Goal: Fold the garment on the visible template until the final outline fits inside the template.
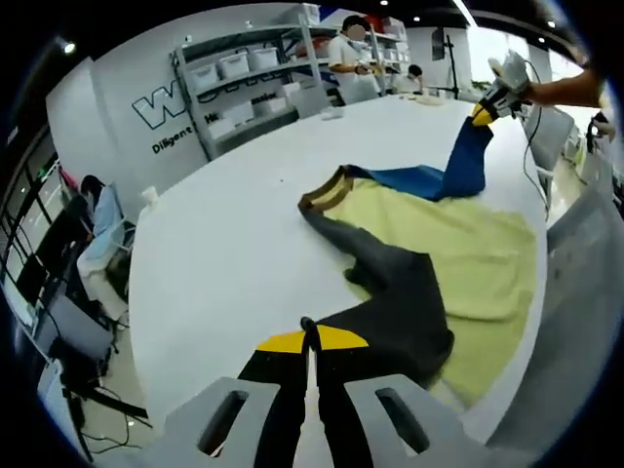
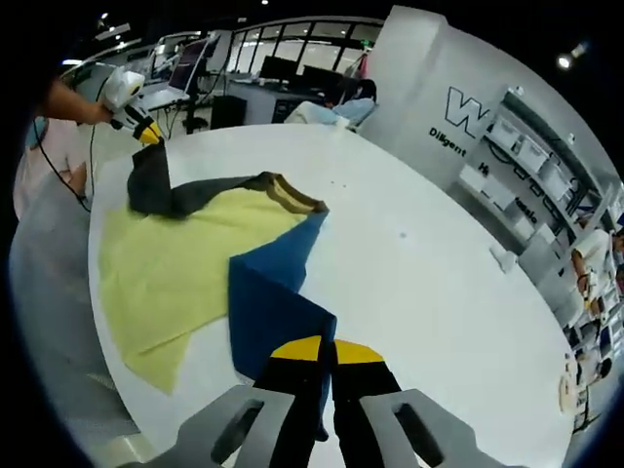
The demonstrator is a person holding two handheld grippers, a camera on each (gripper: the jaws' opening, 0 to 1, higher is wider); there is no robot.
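A garment lies spread on the white table (image 1: 224, 253): pale yellow body (image 1: 478, 258), brown collar (image 1: 325, 191), one dark grey sleeve (image 1: 400, 292) and one blue sleeve (image 1: 444, 175). My left gripper (image 1: 310, 336) is shut on the end of the grey sleeve, which is lifted toward the camera. In the right gripper view, my right gripper (image 2: 327, 349) is shut on the end of the blue sleeve (image 2: 273, 302). Each gripper also appears far off in the other's view: the right one (image 1: 485, 112) holding the blue sleeve up, the left one (image 2: 148, 133) holding the grey sleeve (image 2: 161, 190).
The table edge (image 1: 507, 400) runs close beside the yellow body. A grey chair back (image 1: 585, 263) stands near that edge. Shelves with bins (image 1: 244, 78) and a seated person (image 1: 97, 219) are beyond the table's far side.
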